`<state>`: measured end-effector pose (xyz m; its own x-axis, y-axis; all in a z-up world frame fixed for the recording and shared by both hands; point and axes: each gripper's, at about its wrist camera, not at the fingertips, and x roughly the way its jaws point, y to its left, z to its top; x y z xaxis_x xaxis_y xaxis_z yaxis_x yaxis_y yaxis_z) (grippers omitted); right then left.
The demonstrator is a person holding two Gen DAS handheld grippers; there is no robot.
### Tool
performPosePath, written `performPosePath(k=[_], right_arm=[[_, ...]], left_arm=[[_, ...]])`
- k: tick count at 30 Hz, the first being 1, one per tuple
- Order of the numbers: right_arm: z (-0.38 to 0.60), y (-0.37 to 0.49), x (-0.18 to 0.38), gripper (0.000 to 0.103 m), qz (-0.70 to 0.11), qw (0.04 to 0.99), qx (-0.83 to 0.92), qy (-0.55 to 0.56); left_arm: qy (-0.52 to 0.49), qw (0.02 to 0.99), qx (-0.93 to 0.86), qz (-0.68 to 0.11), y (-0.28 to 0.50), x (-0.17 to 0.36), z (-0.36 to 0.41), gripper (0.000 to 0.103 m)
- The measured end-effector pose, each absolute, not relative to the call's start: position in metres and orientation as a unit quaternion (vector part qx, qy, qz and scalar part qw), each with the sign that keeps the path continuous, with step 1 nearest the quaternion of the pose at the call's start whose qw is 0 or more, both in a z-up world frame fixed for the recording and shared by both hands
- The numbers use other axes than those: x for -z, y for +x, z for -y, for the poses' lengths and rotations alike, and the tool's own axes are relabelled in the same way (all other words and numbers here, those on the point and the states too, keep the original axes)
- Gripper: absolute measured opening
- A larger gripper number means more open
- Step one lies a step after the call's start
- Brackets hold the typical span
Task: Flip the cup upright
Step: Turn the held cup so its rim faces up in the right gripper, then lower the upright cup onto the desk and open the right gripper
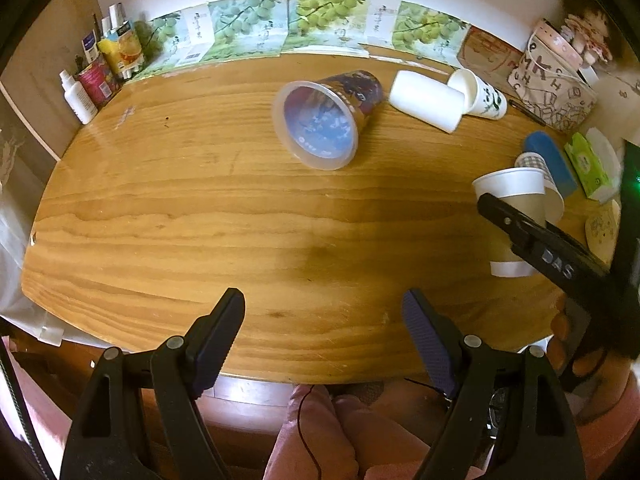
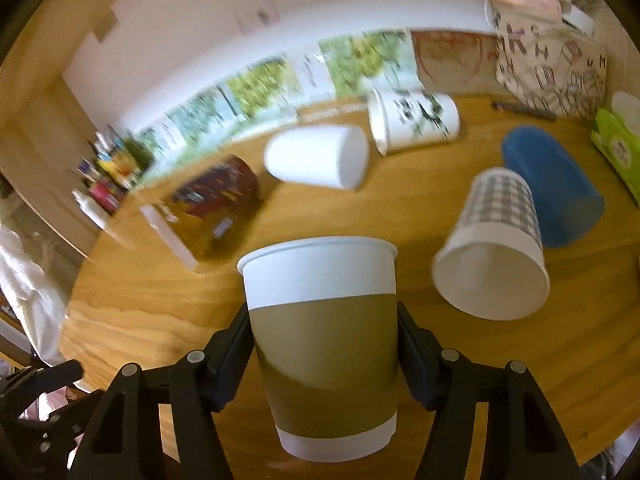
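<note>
My right gripper [image 2: 324, 336] is shut on a brown-sleeved white paper cup [image 2: 324, 344] and holds it upright, rim up, at the table's front right. The same cup [image 1: 516, 200] shows in the left wrist view, with the right gripper [image 1: 520, 224] across it. My left gripper [image 1: 324, 324] is open and empty over the table's front edge. A dark printed clear cup [image 1: 324, 120] lies on its side mid-table, mouth toward me.
Other cups lie on their sides: a plain white one [image 2: 320, 156], a printed white one [image 2: 416, 122], a checked one [image 2: 492, 248] and a blue one [image 2: 556, 184]. Bottles [image 1: 80, 96] stand at the back left. A patterned bag [image 1: 552, 88] and tissue pack [image 1: 588, 164] sit right.
</note>
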<state>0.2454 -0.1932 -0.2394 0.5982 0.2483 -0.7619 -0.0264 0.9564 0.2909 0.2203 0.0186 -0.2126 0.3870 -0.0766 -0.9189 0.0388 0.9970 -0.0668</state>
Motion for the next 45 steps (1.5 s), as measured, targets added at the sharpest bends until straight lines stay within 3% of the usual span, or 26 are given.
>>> performPosePath(k=[12, 26, 45], right_arm=[[0.156, 0.211, 0.233, 0.066, -0.335, 0.929, -0.07, 0.142], [0.148, 0.199, 0.243, 0.067, -0.298, 0.94, -0.031, 0.163], [0.121, 0.17, 0.265, 0.068, -0.239, 0.967, 0.002, 0.084]], left_arm=[[-0.002, 0.836, 0.045, -0.547, 0.238, 0.209, -0.039, 0.084], [0.045, 0.834, 0.063, -0.546, 0.252, 0.214, -0.048, 0.084], [0.119, 0.821, 0.089, -0.551, 0.251, 0.228, -0.031, 0.084]])
